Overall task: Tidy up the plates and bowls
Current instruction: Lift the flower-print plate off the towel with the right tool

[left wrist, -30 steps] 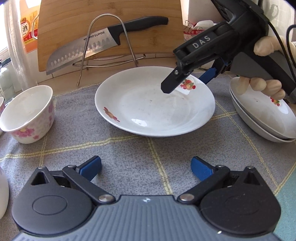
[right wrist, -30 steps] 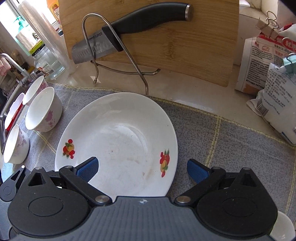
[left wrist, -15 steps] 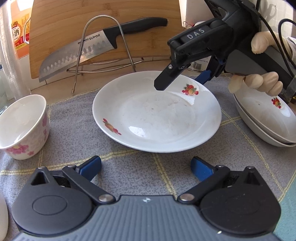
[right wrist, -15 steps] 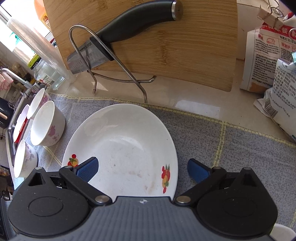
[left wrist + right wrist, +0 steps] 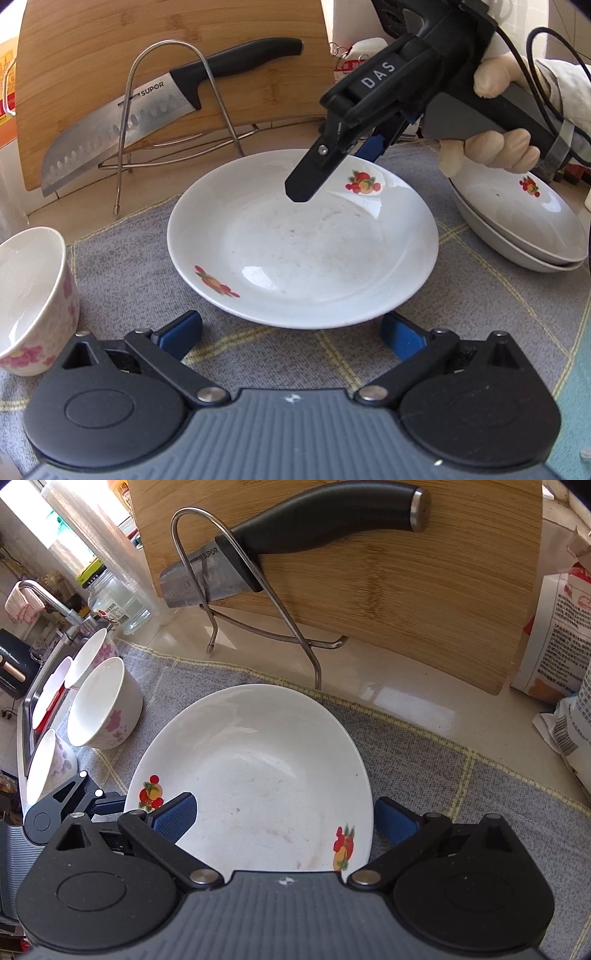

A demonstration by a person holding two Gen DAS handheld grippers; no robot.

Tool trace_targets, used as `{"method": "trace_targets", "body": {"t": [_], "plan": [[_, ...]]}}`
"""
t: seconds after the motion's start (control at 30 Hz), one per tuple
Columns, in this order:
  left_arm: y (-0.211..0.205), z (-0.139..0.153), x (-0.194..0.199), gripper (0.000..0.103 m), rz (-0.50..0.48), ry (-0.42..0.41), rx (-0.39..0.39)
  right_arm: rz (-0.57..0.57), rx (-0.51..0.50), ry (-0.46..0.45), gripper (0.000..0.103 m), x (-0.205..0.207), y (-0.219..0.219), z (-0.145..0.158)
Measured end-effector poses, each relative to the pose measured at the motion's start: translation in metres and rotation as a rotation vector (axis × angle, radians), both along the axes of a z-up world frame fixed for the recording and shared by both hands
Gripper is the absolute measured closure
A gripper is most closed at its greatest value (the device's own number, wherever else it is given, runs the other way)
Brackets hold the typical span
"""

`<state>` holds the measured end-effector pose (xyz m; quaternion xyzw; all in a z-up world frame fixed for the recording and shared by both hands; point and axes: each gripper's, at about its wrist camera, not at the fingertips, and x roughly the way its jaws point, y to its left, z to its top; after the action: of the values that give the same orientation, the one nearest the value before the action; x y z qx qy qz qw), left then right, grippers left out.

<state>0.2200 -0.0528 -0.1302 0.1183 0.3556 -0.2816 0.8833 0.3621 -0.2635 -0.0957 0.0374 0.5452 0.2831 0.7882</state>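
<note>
White shallow plate with little fruit prints on the rim is sitting flat on the grey cloth mat with yellow grid lines, pretty much dead centre. The left gripper is low and right at the plate's near edge, jaws spread wide and nothing in them. The right gripper comes in from the far right side; its jaws are wide apart too, straddling that edge of the plate, holding nothing as far as I can see. A gloved hand is wrapped around its handle.

Off to the right there's a stack of two more white plates with the same fruit print. On the left, a white bowl with pink flowers stands upright on the mat, and the right wrist view shows more of those bowls beyond it. Behind everything, a bamboo cutting board leans in a wire rack with a black-handled kitchen knife.
</note>
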Motion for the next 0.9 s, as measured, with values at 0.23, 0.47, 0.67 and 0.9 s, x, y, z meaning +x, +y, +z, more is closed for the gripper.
{"method": "trace_targets", "body": {"t": [0.23,0.47,0.67,0.9], "plan": [[0.0007,0.0017,0.0025,0.001,-0.043,-0.039,0.02,0.017,0.039,0.026,0.0,0.0043,-0.0018,-0.0001],[-0.0005,0.0029,0.0019,0.001,-0.068,-0.077,0.035,0.017,0.04,0.017,0.005,0.0049,0.0009,0.0004],[-0.0001,0.0023,0.0048,0.001,-0.089,-0.08,0.024,0.013,0.054,0.032,0.01,0.0078,-0.0026,0.0007],[0.0016,0.0004,0.0047,0.001,-0.11,-0.088,0.01,0.023,0.06,0.038,0.01,0.009,-0.0018,0.0007]]}}
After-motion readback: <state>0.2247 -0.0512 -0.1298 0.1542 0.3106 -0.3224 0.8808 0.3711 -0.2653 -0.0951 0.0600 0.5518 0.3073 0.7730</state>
